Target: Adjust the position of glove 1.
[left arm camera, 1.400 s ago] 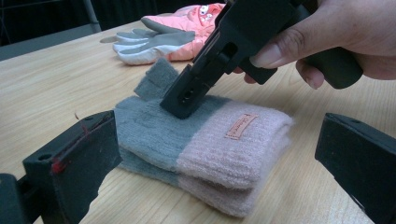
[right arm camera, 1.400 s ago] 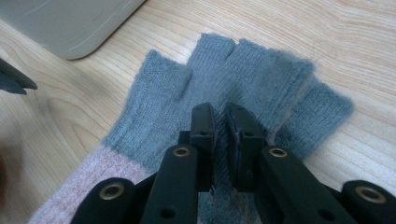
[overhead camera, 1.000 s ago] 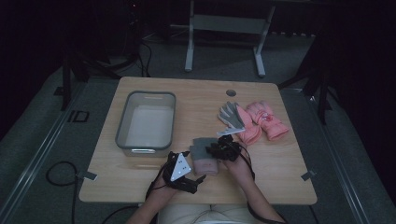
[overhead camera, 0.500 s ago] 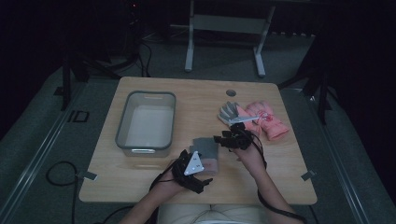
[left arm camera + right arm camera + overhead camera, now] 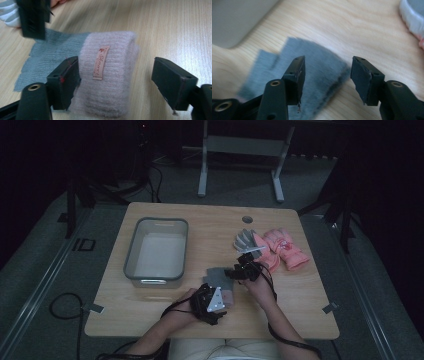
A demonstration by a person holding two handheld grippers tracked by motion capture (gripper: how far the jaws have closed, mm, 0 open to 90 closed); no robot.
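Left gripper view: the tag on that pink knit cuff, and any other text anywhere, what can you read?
Woven tag on the pink knit cuff: cursive brand word and a small emblem, too blurred to read.
Pink ski gloves: a printed patch, too small to read.
Nothing else bears text.

A dim lab or studio is suggested, seemingly, by a lone table (image 5: pixel 150 317), floor cables (image 5: pixel 60 305) and metal stands (image 5: pixel 240 150).

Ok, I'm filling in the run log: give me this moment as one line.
left gripper: open, astride pink cuff | right gripper: open, above grey glove | bin: untouched | pink mittens: on table
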